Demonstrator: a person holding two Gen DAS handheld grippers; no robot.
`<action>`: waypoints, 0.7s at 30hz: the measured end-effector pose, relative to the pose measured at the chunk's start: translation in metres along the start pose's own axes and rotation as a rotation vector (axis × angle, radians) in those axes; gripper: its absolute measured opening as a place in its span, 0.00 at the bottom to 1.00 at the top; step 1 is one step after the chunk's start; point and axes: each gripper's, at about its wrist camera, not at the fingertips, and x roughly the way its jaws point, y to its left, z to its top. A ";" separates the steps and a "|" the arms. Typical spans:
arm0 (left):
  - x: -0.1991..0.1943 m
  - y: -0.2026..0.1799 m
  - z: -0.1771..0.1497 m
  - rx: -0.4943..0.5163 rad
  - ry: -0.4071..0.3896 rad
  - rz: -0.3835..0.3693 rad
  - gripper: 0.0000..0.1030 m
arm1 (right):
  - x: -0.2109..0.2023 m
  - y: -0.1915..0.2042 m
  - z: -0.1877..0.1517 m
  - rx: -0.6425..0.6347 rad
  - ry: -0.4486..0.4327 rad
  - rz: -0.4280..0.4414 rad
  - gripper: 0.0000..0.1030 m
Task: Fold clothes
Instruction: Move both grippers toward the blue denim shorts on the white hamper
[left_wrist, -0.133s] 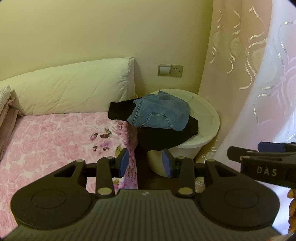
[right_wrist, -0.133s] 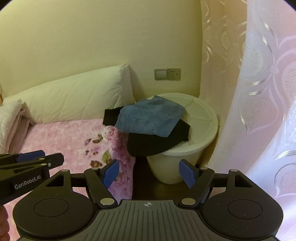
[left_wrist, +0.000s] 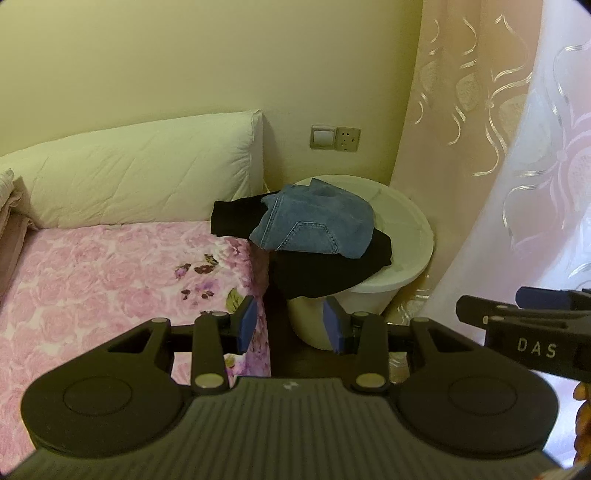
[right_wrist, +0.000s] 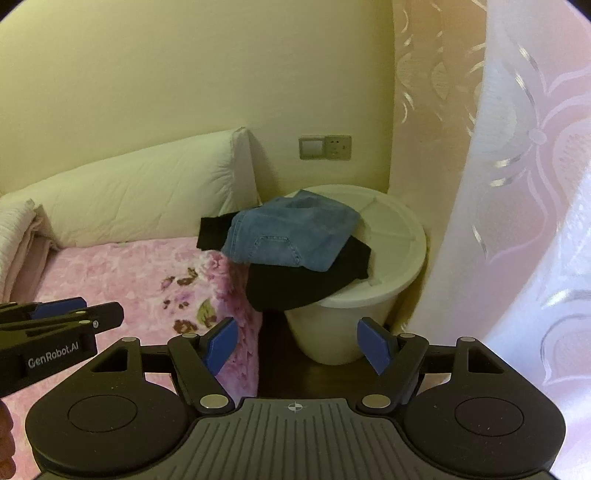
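so in the left wrist view the left gripper (left_wrist: 288, 326) is hanging in the air with its blue pads apart and nothing between them, pointed at the gap between the bed (left_wrist: 110, 280) and the white bin (left_wrist: 406, 236). the clothes are heaped on the bin's lid: a pair of jeans (left_wrist: 314, 225) on top of a black garment (left_wrist: 325, 273) that drapes over the front rim and reaches across to the bed corner, so my guess is the bin is just the holding spot and the bed is the flat place for folding. a white pillow (left_wrist: 140, 181) leans against the wall at the head of the bed, out of the way, and the curtain (left_wrist: 517, 166) hangs close on the right. the right gripper (left_wrist: 524, 317) pokes in at the right edge, side on, so i can't tell its opening from here. over in the right wrist view it's clearer: the right gripper (right_wrist: 297, 345) is spread wide and empty, lined up roughly with the bin (right_wrist: 402, 240) and the jeans (right_wrist: 291, 232) piled on the black garment (right_wrist: 306, 280). the left gripper (right_wrist: 62, 314) shows at the left edge, above the bed (right_wrist: 122, 273). both look well short of the pile, so i'd say this is the reach-in before the first grab, probably for the jeans since they're on top.
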 end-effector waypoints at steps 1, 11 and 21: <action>0.001 -0.001 0.000 0.006 0.017 0.006 0.34 | 0.000 0.000 0.000 0.004 -0.002 0.004 0.73; -0.001 0.025 0.003 0.011 0.018 -0.052 0.34 | -0.004 0.015 -0.002 0.025 -0.038 -0.001 0.73; -0.001 0.033 -0.002 0.012 0.022 -0.065 0.34 | -0.006 0.017 0.001 0.029 -0.044 -0.038 0.73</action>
